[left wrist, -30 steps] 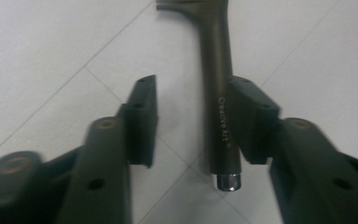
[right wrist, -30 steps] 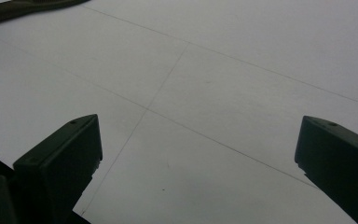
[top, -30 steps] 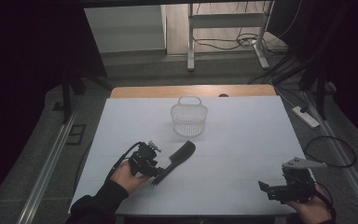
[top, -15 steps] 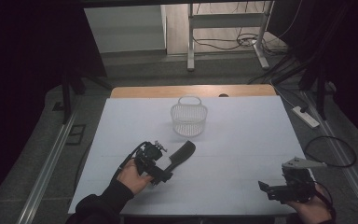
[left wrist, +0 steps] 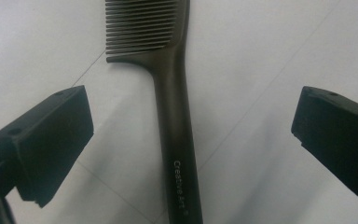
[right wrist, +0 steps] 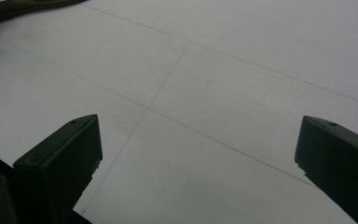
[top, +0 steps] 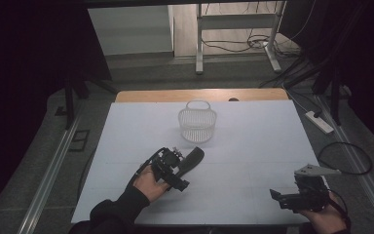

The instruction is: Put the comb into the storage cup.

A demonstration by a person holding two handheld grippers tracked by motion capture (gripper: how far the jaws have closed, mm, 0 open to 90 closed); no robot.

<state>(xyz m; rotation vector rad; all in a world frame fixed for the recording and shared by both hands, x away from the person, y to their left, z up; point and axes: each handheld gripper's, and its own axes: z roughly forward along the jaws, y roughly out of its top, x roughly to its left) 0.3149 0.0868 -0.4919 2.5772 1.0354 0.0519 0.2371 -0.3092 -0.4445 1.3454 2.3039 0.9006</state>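
While the left gripper (top: 187, 168) is standing with its jaws spread wide, a black comb (top: 191, 161) is lying flat on the white counter (top: 253, 146) between them, touched by neither pad.

Item detail: in the left gripper view the left gripper (left wrist: 193, 135) has just been opening, and the comb (left wrist: 175, 116) is running lengthwise up the gap, handle nearest the camera, teeth at the far end, printed lettering showing low on the handle. A white mesh basket (top: 197, 124) with a hoop handle is standing upright farther back on the counter, apart from the comb. The right gripper (top: 276, 197) is resting at the near right corner of the counter, well apart from the comb; in its own view the right gripper (right wrist: 198, 154) is showing both jaws spread over bare counter (right wrist: 242, 93), gripping nothing.
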